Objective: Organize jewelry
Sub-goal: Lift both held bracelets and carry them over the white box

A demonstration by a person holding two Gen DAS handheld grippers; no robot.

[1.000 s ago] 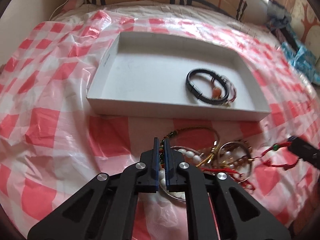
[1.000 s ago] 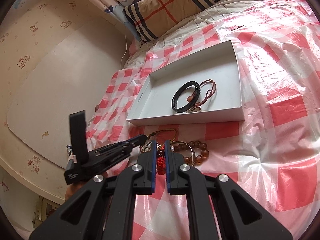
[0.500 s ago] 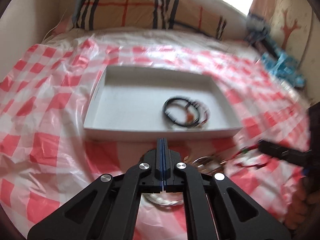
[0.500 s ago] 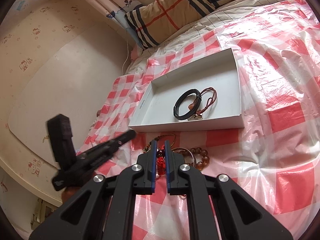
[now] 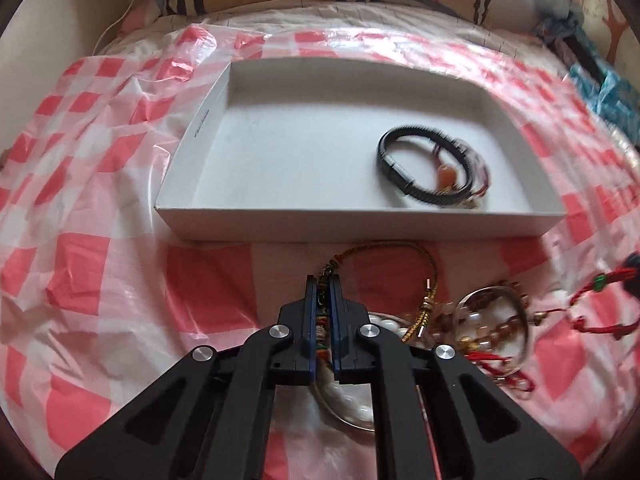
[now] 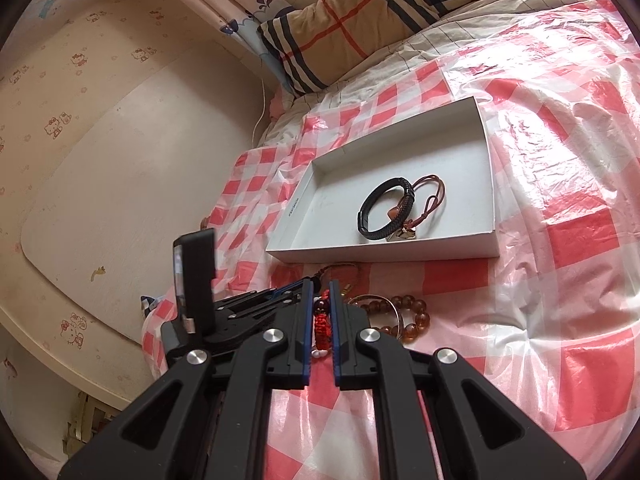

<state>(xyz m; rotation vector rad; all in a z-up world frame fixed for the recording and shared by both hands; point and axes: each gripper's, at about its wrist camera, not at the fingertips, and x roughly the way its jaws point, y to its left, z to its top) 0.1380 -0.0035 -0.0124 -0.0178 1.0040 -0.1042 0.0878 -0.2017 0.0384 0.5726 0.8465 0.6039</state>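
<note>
Left claw (image 5: 323, 280): nearly closed, its 2 fingers pinch a bit of the gold cord bracelet (image 5: 404, 254), which has small colored beads between the pads.
Right claw (image 6: 321, 286): nearly closed too, squeezing a red knotted string bracelet (image 6: 322, 322).
Gold cord bracelet: it loops out past the left claw's tips and lies on the cloth, just in front of the box.
White box (image 5: 352, 232): a flat open box on the bed, beyond both claws.
In the box: a black braided bracelet (image 5: 404, 184) and a thin brown cord bracelet (image 6: 432, 196) with a small orange bead. They overlap, near the right side of the box.
Jewelry pile: on the cloth near the claws, outside the box. A white pearl bracelet (image 5: 384, 326), a silver bangle (image 5: 520, 312), brown bead bracelet (image 6: 412, 316) and red strings lie tangled together.
Cloth (image 5: 80, 240): shiny plastic sheet with red and white squares, wrinkled, spread over the bed.
Pillow (image 6: 360, 12): tan with dark and red stripes, at the far end of the bed.
Left claw's place: seen from the right claw's camera, it sits just to the left, close beside the right one.
</note>
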